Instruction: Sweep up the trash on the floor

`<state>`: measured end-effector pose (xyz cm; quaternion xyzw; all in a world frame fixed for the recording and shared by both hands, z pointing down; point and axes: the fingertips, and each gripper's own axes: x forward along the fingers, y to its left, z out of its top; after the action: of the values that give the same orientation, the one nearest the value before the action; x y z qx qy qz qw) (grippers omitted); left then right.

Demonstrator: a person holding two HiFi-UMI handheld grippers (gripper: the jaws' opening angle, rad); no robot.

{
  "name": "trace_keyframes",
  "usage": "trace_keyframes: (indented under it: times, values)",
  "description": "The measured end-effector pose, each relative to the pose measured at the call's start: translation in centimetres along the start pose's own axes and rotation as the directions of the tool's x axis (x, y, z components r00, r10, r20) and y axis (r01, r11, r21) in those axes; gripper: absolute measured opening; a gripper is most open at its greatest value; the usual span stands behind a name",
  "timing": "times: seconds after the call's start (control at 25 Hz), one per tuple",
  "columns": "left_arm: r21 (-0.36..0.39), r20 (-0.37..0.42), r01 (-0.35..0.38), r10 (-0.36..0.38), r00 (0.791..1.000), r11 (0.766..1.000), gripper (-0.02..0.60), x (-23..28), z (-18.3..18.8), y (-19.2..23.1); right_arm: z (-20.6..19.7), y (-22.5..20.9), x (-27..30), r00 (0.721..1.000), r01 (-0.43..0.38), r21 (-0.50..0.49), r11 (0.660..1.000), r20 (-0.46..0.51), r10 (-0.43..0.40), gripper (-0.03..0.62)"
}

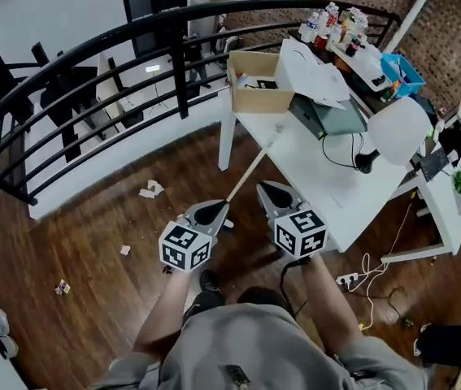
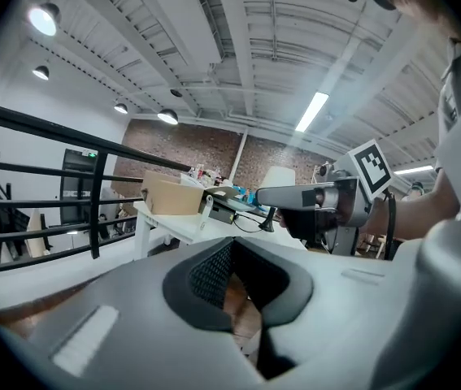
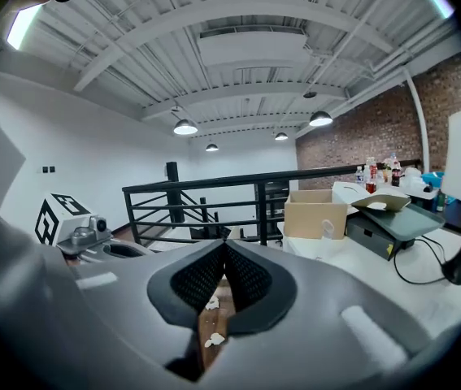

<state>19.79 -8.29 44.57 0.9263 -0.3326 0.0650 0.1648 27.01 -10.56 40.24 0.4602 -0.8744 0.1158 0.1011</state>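
A dark wood floor (image 1: 92,218) is filling the lower half of the head view, with a curved black railing (image 1: 132,31) running round its far edge. 3 paper scraps (image 1: 150,189) are lying spread over the boards at the left, well apart from each other. A white table (image 1: 328,185) is standing at the right, carrying a cardboard box (image 1: 258,84), a white lamp (image 1: 397,132) and a blue basket (image 1: 401,71). A long pale stick (image 1: 254,165) is leaning against the table's near edge. The left gripper (image 1: 212,210) is sitting just beside the stick's lower end, and the right gripper (image 1: 269,188) is hovering beside it over the table corner; both are pointing away from the person.

In the left gripper view, its 2 jaws are meeting at the tips with nothing between them, only floor showing below. The table, box and stick are lying ahead, and the right gripper is sitting close on the right.

In the right gripper view, its 2 jaws are likewise pressed together and holding nothing. 2 scraps are showing on the floor through the gap under the pads, with the railing and box beyond.
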Motion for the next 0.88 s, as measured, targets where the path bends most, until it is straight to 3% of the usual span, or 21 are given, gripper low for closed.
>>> trace_keyframes:
  times: [0.24,0.4,0.6,0.88]
  values:
    - [-0.026,-0.036,0.061,-0.062,0.997,0.998,0.005,5.5,-0.5,1.1,-1.0,-5.7,1.1,0.997,0.066,0.038,0.997,-0.044,-0.064,0.009]
    - [-0.014,-0.049,0.056,-0.057,0.997,0.998,0.005,9.4,-0.3,1.6,-1.3,-10.4,2.5,0.997,0.059,0.049,0.997,-0.06,-0.056,0.024]
    - [-0.009,-0.082,-0.003,0.002,0.997,1.0,0.005,13.1,-0.2,2.9,-3.6,-16.4,5.8,0.991,0.003,0.068,0.998,-0.133,0.006,0.057]
    - [-0.023,-0.119,-0.161,0.157,0.98,0.987,0.005,16.4,-1.3,6.5,-6.3,-22.2,11.7,0.973,-0.065,0.059,0.996,-0.216,0.076,0.2]
